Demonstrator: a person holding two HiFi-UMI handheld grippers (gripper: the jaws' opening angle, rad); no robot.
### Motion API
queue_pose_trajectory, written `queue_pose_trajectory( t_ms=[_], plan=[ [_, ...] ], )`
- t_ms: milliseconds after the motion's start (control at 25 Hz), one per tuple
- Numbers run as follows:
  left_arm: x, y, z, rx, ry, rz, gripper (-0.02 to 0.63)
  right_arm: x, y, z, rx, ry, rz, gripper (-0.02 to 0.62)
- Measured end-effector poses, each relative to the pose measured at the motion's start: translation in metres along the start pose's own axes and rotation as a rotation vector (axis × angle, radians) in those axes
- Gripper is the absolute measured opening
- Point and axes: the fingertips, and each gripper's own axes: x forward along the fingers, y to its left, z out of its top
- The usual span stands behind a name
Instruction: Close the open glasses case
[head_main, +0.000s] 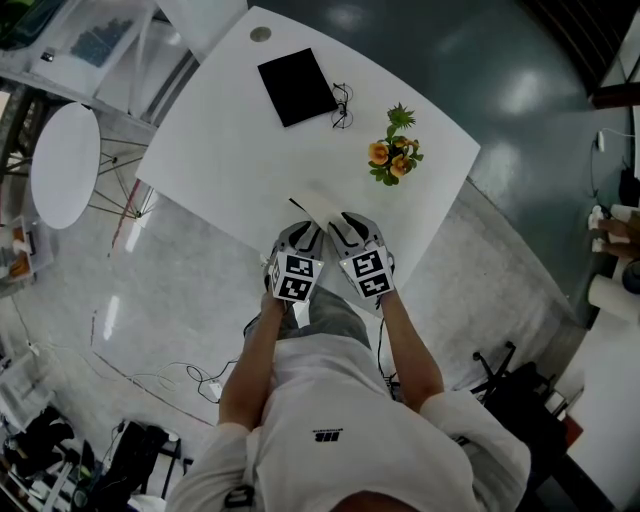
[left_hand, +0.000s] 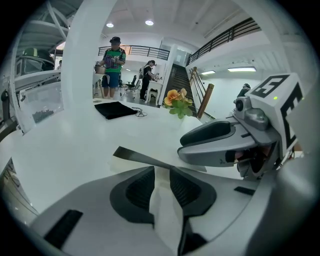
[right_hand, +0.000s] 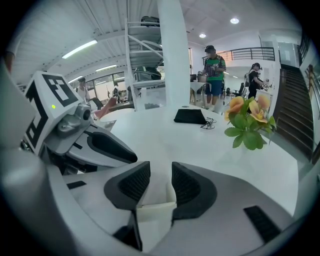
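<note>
Left tongs (head_main: 303, 236) first: in the left gripper view (left_hand: 160, 172) the jaws are pulled in to a narrow slot, and a white flap of the glasses case (left_hand: 140, 156) fills that slot, pinched between the ribbed pads (left_hand: 137, 187).

Over to the right tongs (head_main: 345, 222). The right gripper view (right_hand: 155, 172) shows a similar narrow gap, with a cream-white part of the case (right_hand: 156, 212) sitting between the two jaws and meeting them on both sides. The two tongs sit just beside each other, tips close together.

The glasses case (head_main: 315, 205) lies at the near edge of the white desk (head_main: 250, 150), right in front of the person. It is white outside with a dark lining showing along one raised edge, so it is still open. In the head view that dark edge runs from upper left down toward the tongs; the left gripper view has it lying nearly flat, stretching off to the left.

Farther up the desk lie a flat black rectangle (head_main: 297, 87) and a pair of glasses (head_main: 342, 105) just beside it. A small bunch of orange flowers (head_main: 395, 155) stands well apart from the case.

For markings, each marker cube (head_main: 294, 276) carries black-and-white square patterns. A small dark mark on the person's shirt (head_main: 328, 435) is too small to read.
</note>
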Motion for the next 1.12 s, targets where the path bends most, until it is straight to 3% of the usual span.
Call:
queue_pose_trajectory(
  t_ms=[1120],
  plan=[
    [0.002, 0.004, -0.022, 0.020, 0.056, -0.022, 0.110, 0.008, 0.010, -0.012, -0.007, 0.023, -0.039, 0.169]
  ],
)
